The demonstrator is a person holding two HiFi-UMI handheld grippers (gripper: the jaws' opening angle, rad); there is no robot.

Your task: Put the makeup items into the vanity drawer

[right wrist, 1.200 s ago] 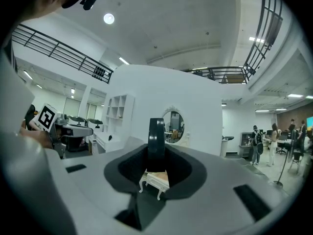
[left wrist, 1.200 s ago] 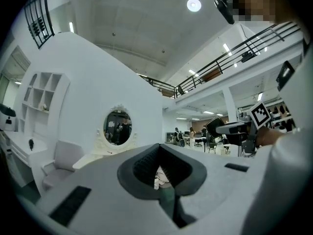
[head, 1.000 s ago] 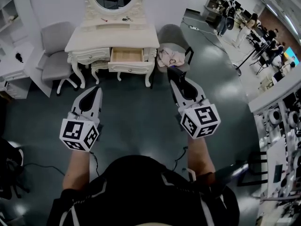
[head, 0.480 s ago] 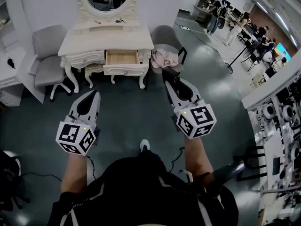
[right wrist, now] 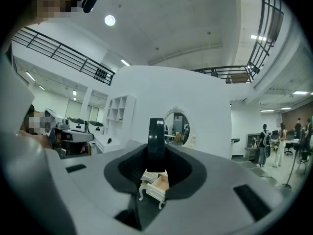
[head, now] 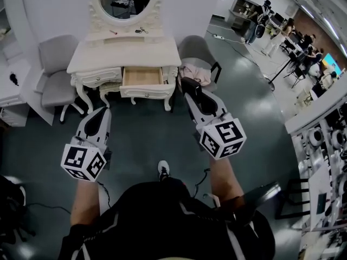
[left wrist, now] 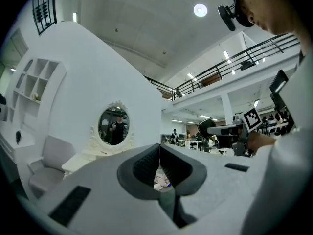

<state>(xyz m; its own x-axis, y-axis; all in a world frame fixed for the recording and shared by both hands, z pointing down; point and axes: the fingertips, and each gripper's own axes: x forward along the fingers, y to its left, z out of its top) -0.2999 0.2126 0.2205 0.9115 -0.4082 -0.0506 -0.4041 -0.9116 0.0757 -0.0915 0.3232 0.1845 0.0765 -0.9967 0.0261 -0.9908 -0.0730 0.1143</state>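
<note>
In my right claw [right wrist: 156, 155] I grip a thin black disc [right wrist: 156, 131] by its flat faces; I judge it light, rigid, slippery. Left claw [left wrist: 159, 153] clenched, empty; drawer [head: 142, 76] open.

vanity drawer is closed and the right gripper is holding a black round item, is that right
Not quite. The vanity drawer is open: the head view shows it pulled out, with its wooden inside exposed. The rest holds. The right gripper is shut on a black round item, seen edge-on between the jaws in the right gripper view.
</note>
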